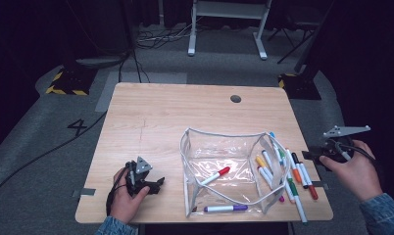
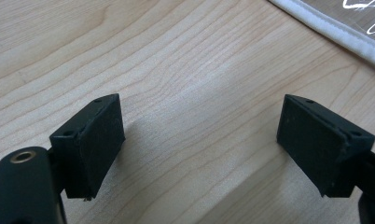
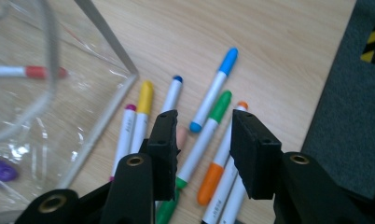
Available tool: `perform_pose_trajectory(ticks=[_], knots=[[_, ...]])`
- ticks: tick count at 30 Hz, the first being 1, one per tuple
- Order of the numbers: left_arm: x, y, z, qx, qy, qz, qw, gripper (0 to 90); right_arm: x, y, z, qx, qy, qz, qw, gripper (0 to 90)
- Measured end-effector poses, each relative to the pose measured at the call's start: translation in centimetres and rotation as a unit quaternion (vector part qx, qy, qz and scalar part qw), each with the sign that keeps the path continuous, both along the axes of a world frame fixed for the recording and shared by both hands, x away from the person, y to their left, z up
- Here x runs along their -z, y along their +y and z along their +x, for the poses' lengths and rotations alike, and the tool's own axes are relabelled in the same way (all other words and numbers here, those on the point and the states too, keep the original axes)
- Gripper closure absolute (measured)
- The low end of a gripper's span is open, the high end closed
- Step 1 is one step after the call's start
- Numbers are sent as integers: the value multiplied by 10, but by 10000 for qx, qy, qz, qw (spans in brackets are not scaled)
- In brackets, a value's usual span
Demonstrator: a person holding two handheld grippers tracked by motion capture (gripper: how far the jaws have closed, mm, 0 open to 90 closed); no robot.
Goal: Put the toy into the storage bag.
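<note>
1. The worktop (image 1: 151,122) carried everything; a clear pouch (image 1: 224,169) with white piping stood open on it, and every place below is given from that pouch.
2. The pouch looked soft and floppy, its clear walls sagging, so it would likely shift if knocked. Inside lay a red-capped marker (image 1: 215,176) near the middle and a purple-capped marker (image 1: 226,208) along the near wall.
3. The loose markers (image 1: 290,178) lay in a heap just right of the pouch, some touching its wall. They seemed light, stiff and smooth, apt to roll; mid-barrel would be the sound place to pinch.
4. The right gripper (image 3: 203,154) hung right of the pouch over that heap, jaws partly spread, nothing pinched; a green-capped marker (image 3: 205,132) lay below the gap.
5. The left gripper (image 2: 199,144) rested left of the pouch, jaws spread over bare wood, empty.
</note>
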State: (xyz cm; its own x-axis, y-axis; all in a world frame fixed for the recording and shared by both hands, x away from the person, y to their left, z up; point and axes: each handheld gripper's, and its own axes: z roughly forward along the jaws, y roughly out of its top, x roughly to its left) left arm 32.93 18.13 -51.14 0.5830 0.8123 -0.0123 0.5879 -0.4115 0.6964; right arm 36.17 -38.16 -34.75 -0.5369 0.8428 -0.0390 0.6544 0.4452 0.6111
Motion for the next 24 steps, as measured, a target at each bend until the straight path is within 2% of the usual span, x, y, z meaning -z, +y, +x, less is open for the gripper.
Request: perform_pose_trajectory(ticks=[7, 16, 19, 24], knots=[[0, 0, 0, 0, 0, 1, 10000, 151, 45, -24, 4, 447, 359, -170, 9982, 615], [0, 0, 0, -1, 1, -1, 10000, 152, 102, -49, 4, 842, 900, -209, 9922, 607], [0, 0, 0, -1, 0, 0, 10000, 152, 112, -53, 4, 952, 998, -260, 9901, 615], [0, 0, 0, 0, 0, 2, 10000, 152, 121, -55, 8, 1131, 1107, -113, 9873, 631]])
